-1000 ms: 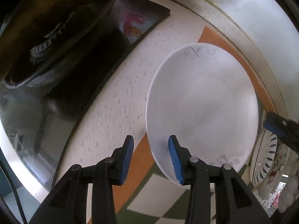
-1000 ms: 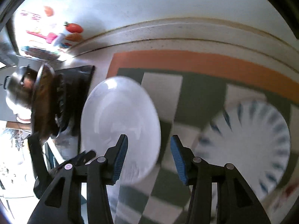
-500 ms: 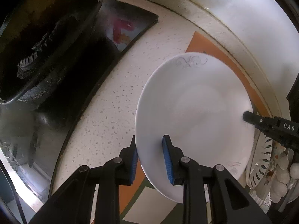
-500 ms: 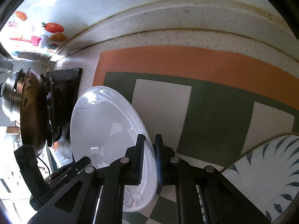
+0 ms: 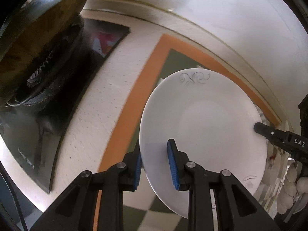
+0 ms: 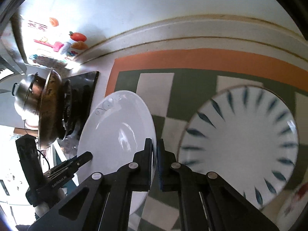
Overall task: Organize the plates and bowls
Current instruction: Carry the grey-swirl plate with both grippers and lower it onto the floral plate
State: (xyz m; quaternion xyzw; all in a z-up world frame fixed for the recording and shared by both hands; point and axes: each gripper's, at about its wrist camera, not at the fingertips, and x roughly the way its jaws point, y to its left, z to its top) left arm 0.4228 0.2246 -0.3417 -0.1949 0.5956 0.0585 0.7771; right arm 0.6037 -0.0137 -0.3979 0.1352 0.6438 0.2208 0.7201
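White plate (image 5: 204, 134) is up off the checkered mat (image 5: 154, 63), held between both tools at once. The left gripper (image 5: 155, 163) is clamped on its near-left rim, one blue pad (image 5: 171, 159) on the top face and the other under it. The right gripper (image 6: 155, 165) is pinched tight on the opposite edge, so the plate sits edge-on between its fingers in the right wrist view.

It's round, so there's no real long axis, but the line between the two grips is the one that matters. The plate is tilted, face up, with the swirl-mark side pointing away toward the wall (image 5: 231, 19).

The blue-striped plate (image 6: 238, 146) lies flat on the mat just to the right, closest to the right gripper. My guess is that's the stacking spot, so the carry goes rightward. The wok (image 6: 50, 111) and stove sit well off to the left.
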